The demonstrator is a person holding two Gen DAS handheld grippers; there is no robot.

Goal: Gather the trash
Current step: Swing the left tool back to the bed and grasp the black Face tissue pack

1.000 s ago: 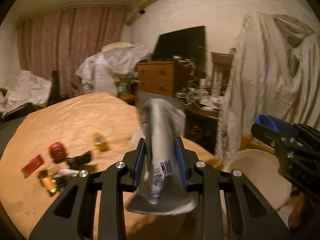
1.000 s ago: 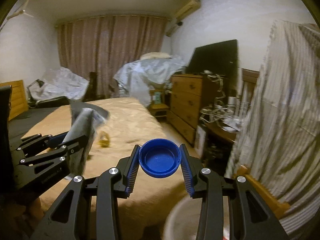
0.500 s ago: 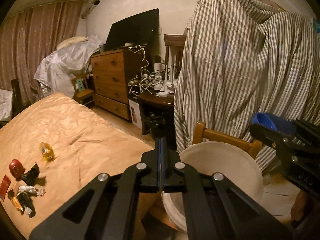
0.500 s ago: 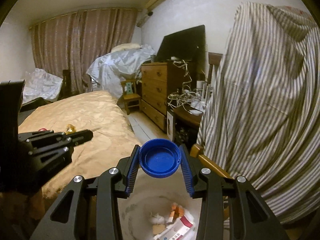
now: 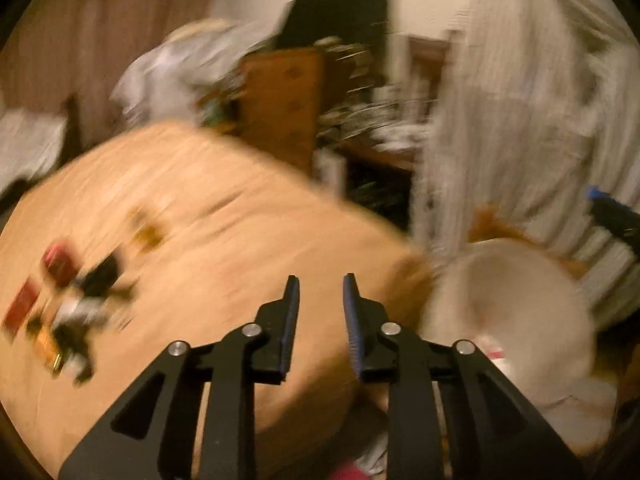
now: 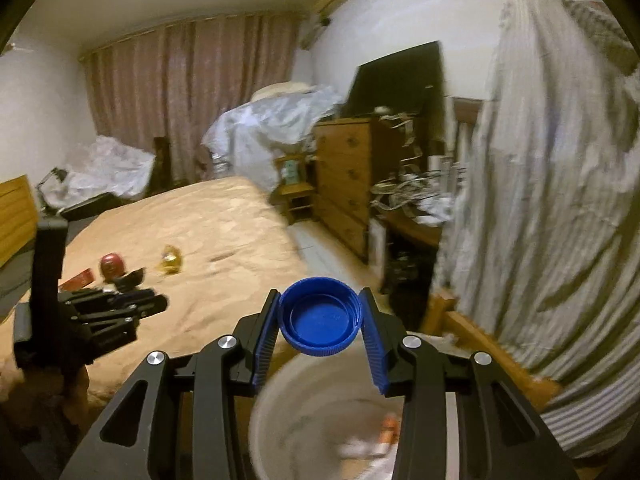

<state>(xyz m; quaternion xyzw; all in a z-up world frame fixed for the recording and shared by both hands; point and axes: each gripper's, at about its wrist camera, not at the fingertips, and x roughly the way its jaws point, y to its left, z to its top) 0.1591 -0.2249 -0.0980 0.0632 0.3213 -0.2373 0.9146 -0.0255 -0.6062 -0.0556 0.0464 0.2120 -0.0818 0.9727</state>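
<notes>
My right gripper (image 6: 320, 316) is shut on a blue bottle cap (image 6: 321, 316), held just above the near rim of a white bin (image 6: 280, 412) with trash inside. My left gripper (image 5: 318, 300) is open and empty, over the edge of the bed (image 5: 208, 240), with the bin (image 5: 520, 320) to its right. It also shows in the right wrist view (image 6: 132, 308) at the left. Several scraps lie on the bed: a red round piece (image 6: 112, 265), a yellow wrapper (image 6: 171, 259), a red packet (image 6: 78, 278) and dark pieces (image 5: 100, 280). The left wrist view is blurred.
A striped cloth (image 6: 552, 220) hangs over a wooden chair (image 6: 480, 336) behind the bin. A wooden dresser (image 6: 348, 184) with a dark screen (image 6: 400, 80) stands by the wall, next to a cluttered desk (image 6: 416, 208). Curtains (image 6: 192, 100) hang at the back.
My left gripper let go of the grey wrapper, opened, and swung back left toward the bed. My right gripper with the cap moved over the bin.
</notes>
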